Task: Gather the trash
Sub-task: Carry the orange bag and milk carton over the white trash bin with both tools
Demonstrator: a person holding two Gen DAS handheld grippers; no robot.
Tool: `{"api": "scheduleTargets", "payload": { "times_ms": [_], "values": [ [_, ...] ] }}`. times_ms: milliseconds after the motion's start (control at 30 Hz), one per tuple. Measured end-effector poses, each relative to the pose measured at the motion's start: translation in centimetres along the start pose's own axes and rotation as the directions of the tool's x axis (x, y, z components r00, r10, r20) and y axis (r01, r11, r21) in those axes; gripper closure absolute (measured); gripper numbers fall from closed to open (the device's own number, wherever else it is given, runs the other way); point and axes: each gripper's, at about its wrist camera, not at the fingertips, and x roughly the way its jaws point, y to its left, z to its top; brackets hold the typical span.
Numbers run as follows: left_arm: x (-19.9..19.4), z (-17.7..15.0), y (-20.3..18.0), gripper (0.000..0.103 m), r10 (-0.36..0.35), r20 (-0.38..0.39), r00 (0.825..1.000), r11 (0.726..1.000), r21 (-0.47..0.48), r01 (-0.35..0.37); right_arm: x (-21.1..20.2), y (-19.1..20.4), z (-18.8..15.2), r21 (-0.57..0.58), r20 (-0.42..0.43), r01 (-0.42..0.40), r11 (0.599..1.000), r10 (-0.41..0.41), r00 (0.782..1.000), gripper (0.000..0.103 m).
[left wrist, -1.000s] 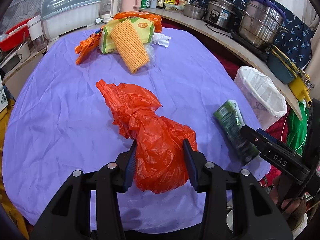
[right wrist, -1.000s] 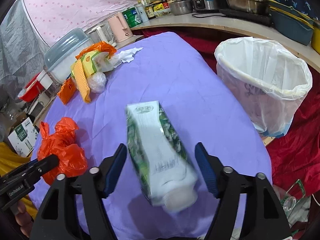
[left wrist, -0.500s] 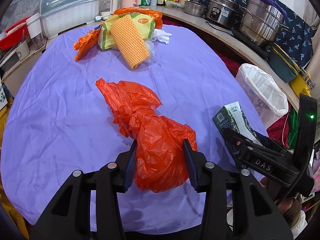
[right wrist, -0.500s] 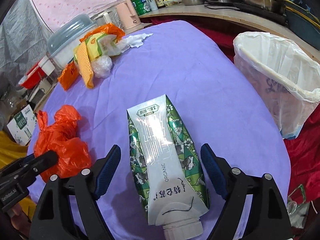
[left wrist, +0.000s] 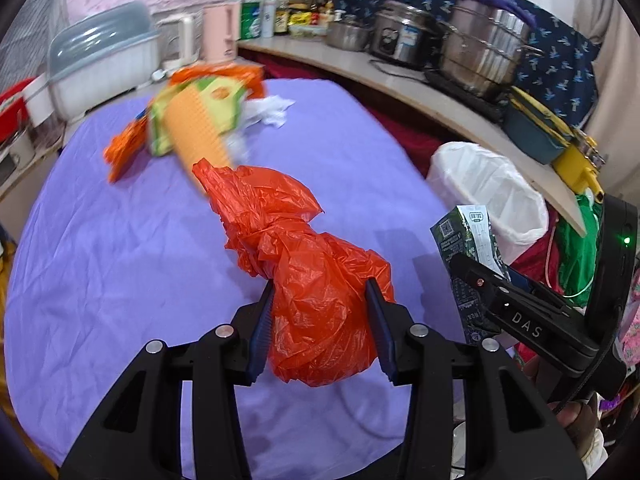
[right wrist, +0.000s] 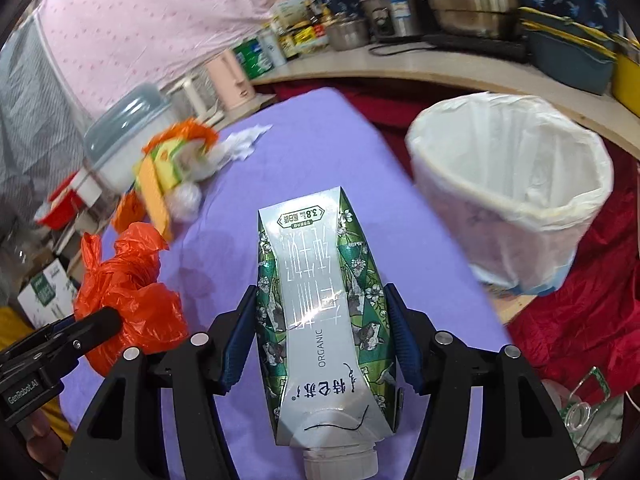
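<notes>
Purple cloth covers the worktop [left wrist: 120, 264] we are clearing, with pots and jars crowding the shelf behind it. Our left hand-held gripper [left wrist: 320, 328] is clamped on the knotted end of the orange plastic bag [left wrist: 304, 280], both pads pressed into the crinkled film, the bag's loose tail trailing away toward the far pile. Our right hand-held gripper [right wrist: 320, 332] has the green milk carton [right wrist: 320, 300] between its jaws, which are closing; the pads sit at the carton's sides and look to be touching, its cap end pointing back at us. Both tools angle downward over the near edge of the cloth.

We judge the step to be the pickup of two pieces at once, with the carry to the bin next. The white-lined trash bin [right wrist: 516, 184] stands just off the worktop's right edge, mouth open, apparently empty. The next move calls for a firm hold on the carton, then swinging it over the rim before letting go; the bag has farther to travel. More trash waits at the far end: a yellow packet pile [left wrist: 196, 120] and crumpled white tissue [left wrist: 272, 110].
</notes>
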Motion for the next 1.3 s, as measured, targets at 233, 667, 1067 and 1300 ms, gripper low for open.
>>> {"api": "scheduleTargets", "payload": {
  "times_ms": [233,667,1067,1300],
  "values": [
    [1.0,4.3,-6.9,0.062,-0.162,0.005,0.987,0.983,0.091,0.161,-4.3,-7.0,3.4,0.112,0.131,0.091,0.990,-0.106,0.986,0.044],
    [8.4,10.6,-20.9,0.061,-0.290,-0.033,0.956,0.913,0.289,0.287,-6.7,-17.5,7.1,0.284,0.207,0.195,0.939,-0.259,0.943,0.044],
    [14.0,11.4,-23.5,0.043,-0.220,-0.041,0.975,0.929,0.295,0.223,-4.4,-19.7,8.5,0.308,0.190,0.191,0.932,-0.257,0.947,0.044],
    [13.8,11.7,-20.6,0.040,-0.131,-0.001,0.991,0.961,0.246,0.127,-1.8,-18.6,10.2,0.266,0.173,0.178,0.947,-0.228,0.958,0.043]
  ]
}}
